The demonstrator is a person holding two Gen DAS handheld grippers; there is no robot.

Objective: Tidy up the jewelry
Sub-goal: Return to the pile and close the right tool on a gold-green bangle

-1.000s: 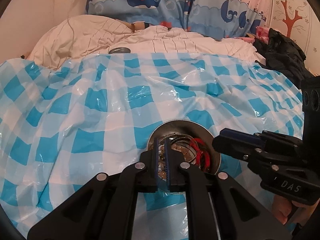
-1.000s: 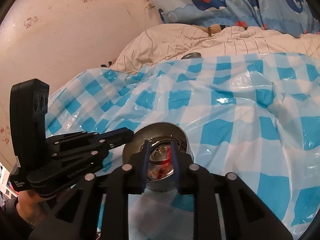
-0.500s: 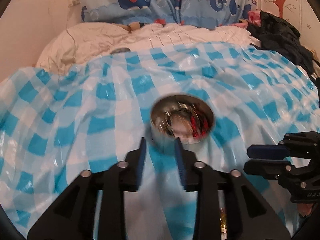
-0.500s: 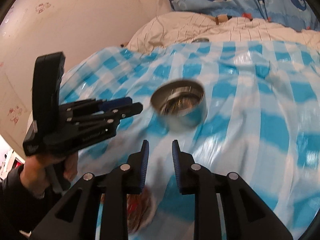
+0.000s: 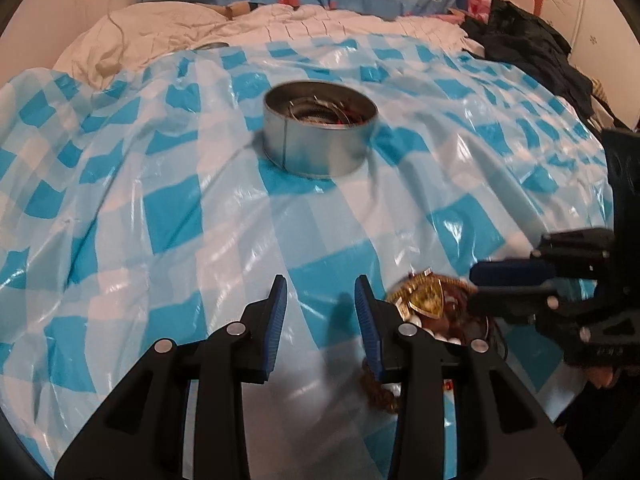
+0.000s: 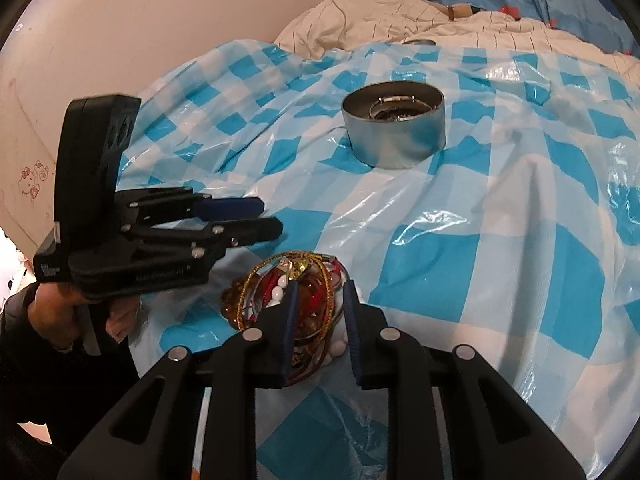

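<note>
Round metal tin: far centre on blue-checked plastic sheet, bracelets inside. Jewelry pile: near edge of sheet. Left claw: jaws just opened, empty. Right claw: jaws apart, empty, over the pile.

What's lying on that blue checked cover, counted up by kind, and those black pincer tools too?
Round metal tin with jewelry inside: 1
Tangled heap of jewelry (beads, gold chain): 1
Hand-held grippers, left gripper and right gripper: 2
Total: 4
</note>
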